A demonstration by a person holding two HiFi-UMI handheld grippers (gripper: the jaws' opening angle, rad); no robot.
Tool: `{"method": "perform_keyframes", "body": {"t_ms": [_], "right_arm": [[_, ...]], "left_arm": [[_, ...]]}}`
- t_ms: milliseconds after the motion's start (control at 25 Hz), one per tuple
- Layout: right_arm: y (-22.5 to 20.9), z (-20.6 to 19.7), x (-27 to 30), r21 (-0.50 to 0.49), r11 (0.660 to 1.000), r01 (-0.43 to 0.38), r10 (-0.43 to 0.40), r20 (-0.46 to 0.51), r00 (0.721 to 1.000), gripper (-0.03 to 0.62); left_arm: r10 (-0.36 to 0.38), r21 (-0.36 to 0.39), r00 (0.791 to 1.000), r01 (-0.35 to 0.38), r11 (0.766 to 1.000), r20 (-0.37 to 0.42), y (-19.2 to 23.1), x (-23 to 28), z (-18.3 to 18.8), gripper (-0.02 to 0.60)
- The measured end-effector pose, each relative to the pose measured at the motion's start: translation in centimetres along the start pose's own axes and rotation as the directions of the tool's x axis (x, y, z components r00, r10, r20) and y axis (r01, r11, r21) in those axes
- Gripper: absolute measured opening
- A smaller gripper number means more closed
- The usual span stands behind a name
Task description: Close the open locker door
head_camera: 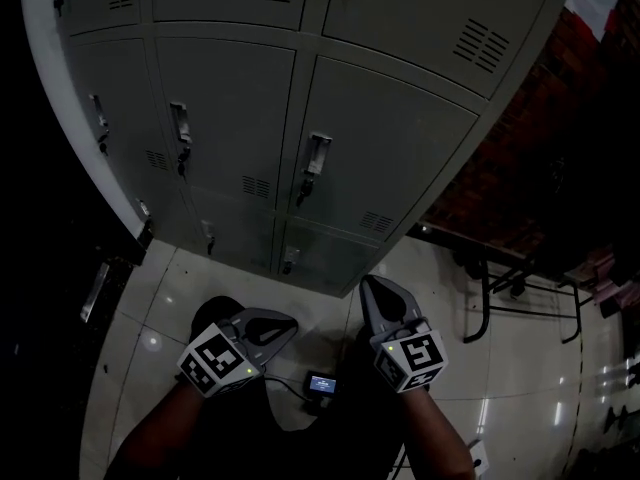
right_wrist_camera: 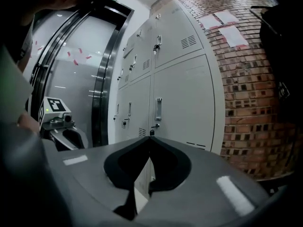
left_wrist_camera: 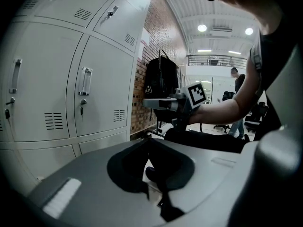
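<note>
Below the lockers, the left gripper and right gripper are held, jaws clenched on nothing. No open door is seen; only a soft push is needed.

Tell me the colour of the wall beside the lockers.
Reddish-brown: it is a brick wall, and it shows best in the right gripper view.

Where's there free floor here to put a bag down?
Bare tiles run along the foot of the lockers, left of the left gripper. Crowded: a small device with cable between it and the right gripper, and metal stand legs by the brick wall.
</note>
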State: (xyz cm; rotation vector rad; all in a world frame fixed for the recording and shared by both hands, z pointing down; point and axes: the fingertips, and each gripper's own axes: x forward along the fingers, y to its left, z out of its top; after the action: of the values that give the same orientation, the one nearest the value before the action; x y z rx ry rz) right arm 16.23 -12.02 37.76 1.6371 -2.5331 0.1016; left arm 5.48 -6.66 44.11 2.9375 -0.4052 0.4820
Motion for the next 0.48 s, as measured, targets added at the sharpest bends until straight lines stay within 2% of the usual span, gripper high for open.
{"method": "perform_keyframes", "body": {"t_ms": [280, 480], "right_arm": [[0.5, -2.0, -3.8, 0.057, 0.998, -0.027, 0.029, -0.046, 0.999, 0.003], [1.3, -2.5, -5.0, -0.006, 0.999, -0.049, 0.048, -0.07, 0.996, 0.003]], "left_arm": [[-0.001, -0.004, 1.0, 0.001, 1.0, -0.007, -0.4, -0.1, 0.3, 0.012], [0.007, 0.009, 1.0, -0.007, 1.0, -0.003, 0.2, 0.0, 0.8, 0.012]]}}
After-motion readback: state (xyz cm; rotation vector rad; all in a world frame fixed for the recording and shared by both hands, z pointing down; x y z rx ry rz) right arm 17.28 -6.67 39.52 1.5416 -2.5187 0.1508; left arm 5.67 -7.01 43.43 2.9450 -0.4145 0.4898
